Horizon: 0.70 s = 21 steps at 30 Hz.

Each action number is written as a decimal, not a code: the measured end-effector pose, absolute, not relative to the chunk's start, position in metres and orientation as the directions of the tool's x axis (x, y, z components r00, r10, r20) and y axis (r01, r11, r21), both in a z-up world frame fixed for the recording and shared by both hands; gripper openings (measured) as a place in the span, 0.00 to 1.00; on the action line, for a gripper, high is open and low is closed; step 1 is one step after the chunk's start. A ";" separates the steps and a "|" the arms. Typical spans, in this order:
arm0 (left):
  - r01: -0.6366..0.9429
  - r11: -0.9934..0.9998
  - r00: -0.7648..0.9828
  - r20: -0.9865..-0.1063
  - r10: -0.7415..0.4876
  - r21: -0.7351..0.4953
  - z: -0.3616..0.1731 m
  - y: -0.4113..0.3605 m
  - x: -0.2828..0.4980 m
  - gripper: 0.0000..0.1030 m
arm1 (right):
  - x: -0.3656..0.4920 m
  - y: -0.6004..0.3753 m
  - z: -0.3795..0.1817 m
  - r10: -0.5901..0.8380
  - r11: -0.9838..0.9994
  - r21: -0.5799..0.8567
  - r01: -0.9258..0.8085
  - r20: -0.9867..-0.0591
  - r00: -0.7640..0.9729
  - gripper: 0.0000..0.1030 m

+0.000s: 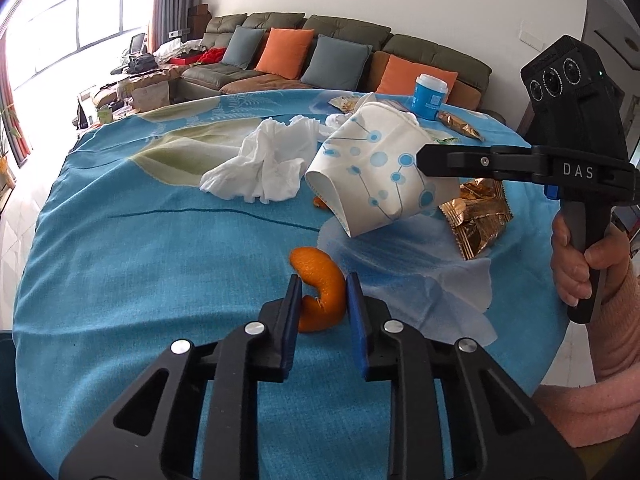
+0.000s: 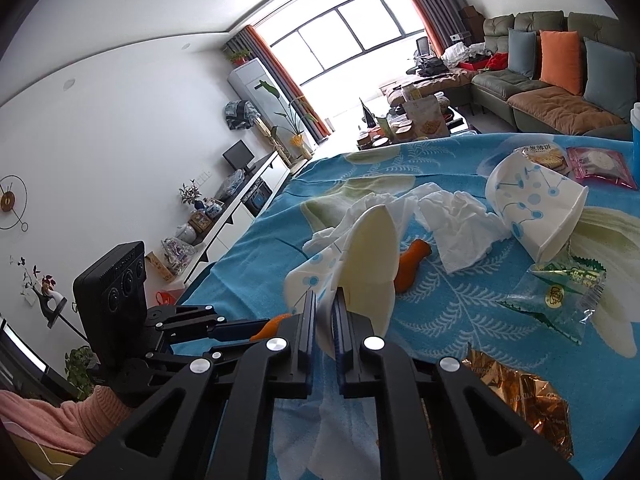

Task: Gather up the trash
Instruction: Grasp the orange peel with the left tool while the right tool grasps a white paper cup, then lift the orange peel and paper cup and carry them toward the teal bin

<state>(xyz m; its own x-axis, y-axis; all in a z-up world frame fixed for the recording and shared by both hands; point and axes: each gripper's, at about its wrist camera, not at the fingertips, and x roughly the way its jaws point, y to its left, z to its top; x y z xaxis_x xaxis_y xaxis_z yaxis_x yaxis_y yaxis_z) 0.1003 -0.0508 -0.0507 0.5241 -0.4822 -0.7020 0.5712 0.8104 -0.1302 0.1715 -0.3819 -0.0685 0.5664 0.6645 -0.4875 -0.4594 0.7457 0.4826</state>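
- Our left gripper (image 1: 322,304), low at centre frame, has its fingers narrowed around an orange peel (image 1: 320,294) lying on the blue surface (image 1: 160,248).
- Our right gripper (image 2: 323,312) pinches a squashed paper cup (image 2: 370,264), raised mid-frame.

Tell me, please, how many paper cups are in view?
2. One paper cup is squashed flat in the right gripper; the other cup lies on its side on the tablecloth farther back. Litter could hide more.
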 end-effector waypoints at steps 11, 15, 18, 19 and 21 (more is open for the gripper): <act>0.490 0.852 0.587 -0.654 -0.478 -0.183 -0.039 -0.014 0.075 0.20 | 0.165 -0.370 -0.059 0.667 0.743 0.469 -0.478 -0.460 0.586 0.03; 0.458 0.868 0.615 -0.636 -0.466 -0.192 -0.033 0.004 0.067 0.20 | 0.163 -0.365 -0.055 0.677 0.733 0.473 -0.489 -0.445 0.586 0.03; 0.436 0.878 0.637 -0.621 -0.456 -0.198 -0.027 0.018 0.061 0.20 | 0.162 -0.359 -0.053 0.689 0.723 0.476 -0.501 -0.438 0.578 0.03; 0.428 0.881 0.644 -0.617 -0.452 -0.200 -0.025 0.021 0.059 0.20 | 0.161 -0.357 -0.053 0.693 0.719 0.477 -0.505 -0.436 0.574 0.03; 0.414 0.887 0.656 -0.609 -0.446 -0.205 -0.022 0.029 0.056 0.20 | 0.162 -0.351 -0.054 0.702 0.710 0.481 -0.514 -0.435 0.564 0.03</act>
<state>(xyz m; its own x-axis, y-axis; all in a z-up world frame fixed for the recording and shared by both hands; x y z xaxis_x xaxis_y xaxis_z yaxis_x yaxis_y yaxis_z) 0.0556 0.0294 -0.0218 0.6556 -0.4464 -0.6090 0.4138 0.8870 -0.2047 0.1615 -0.3514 -0.0535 0.5639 0.7022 -0.4345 -0.5142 0.7104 0.4807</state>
